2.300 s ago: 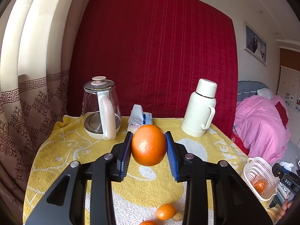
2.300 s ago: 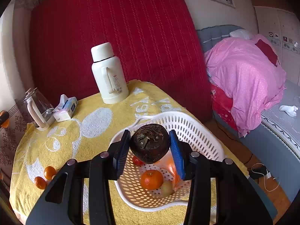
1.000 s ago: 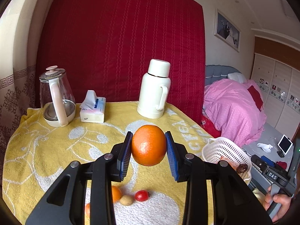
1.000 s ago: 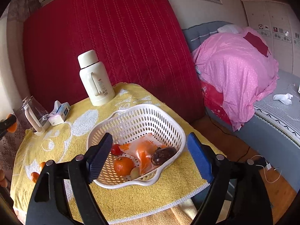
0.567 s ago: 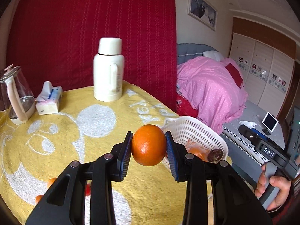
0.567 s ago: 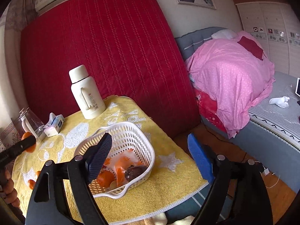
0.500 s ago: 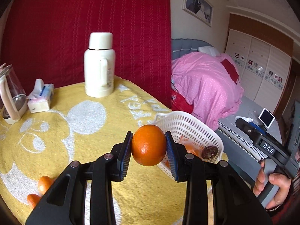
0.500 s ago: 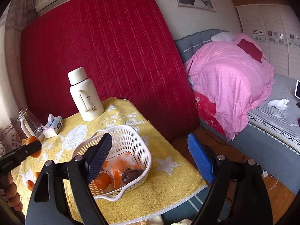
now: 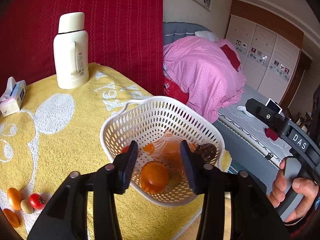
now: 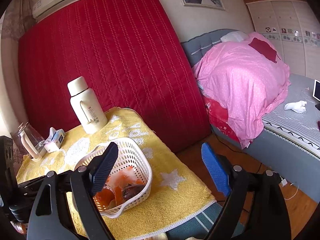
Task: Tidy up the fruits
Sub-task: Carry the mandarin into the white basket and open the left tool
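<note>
Left wrist view: the left gripper (image 9: 159,165) now has its blue-padded jaws apart and empty over the white perforated plastic basket (image 9: 140,118), where half a second ago they clamped the round orange fruit (image 9: 154,177). That orange now lies on the basket floor between the jaws, beside a crumpled clear plastic bag with orange pieces (image 9: 170,150) and a dark brown wrinkled fruit (image 9: 206,151) at the basket's right wall. The right gripper (image 10: 160,165), held by a hand (image 9: 292,190) at the right edge of the left view, hangs wide apart and empty as before, near the table's right end.

On the yellow-and-white towel table cover (image 9: 60,140), near left, sit two small orange fruits (image 9: 13,196), a pale tan oval fruit (image 9: 27,206) and a small red tomato (image 9: 36,201), well apart from the basket. Farther back stand a cream thermos flask (image 9: 71,52) and a tissue pack (image 9: 13,96); a glass kettle with cream handle (image 10: 30,142) shows far left in the right view. Behind are a red quilted mattress (image 10: 112,60) and a pink dotted duvet (image 10: 240,76).
</note>
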Tool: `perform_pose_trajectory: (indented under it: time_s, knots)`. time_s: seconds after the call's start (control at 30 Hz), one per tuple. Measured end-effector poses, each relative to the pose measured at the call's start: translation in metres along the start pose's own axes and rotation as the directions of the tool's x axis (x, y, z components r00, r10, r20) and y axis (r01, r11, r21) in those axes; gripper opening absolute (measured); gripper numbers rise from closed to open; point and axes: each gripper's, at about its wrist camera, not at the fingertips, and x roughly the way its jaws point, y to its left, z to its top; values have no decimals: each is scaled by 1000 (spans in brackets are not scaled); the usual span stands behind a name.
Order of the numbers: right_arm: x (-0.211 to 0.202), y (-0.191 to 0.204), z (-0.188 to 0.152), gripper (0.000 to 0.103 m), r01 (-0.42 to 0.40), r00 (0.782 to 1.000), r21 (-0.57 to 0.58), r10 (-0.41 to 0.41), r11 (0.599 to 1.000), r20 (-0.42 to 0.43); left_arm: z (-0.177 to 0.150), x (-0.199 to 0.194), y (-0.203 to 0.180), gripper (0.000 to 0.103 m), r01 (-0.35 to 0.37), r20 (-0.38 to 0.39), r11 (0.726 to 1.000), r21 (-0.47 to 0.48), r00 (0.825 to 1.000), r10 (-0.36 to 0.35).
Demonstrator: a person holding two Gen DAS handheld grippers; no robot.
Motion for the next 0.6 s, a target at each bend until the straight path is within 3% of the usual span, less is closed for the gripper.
perform_pose_trajectory:
  time_s: [0.07,0.23,0.4,0.53,0.6]
  knots:
    - [-1,1,0,89,-2,1000,-3,2,1000,0,2,-4,1,81,-4,21,1000,-8,1000,4]
    - [-2,3,-1,92,-12,1000,-3,12,1000,2,6,-19,13,98,-32,72,998,-60,997,37]
    - [-6,9,-2,93,-24,1000,-10,25,1000,11,10,-38,28,98,-125,136,986,-114,981,140]
    - [-10,14,-3,93,-26,999,-22,27,999,24,10,-58,30,98,-242,213,965,-98,942,258]
    - [-12,18,-4,94,-26,999,-35,27,999,31,10,-65,32,98,-265,233,960,-90,932,279]
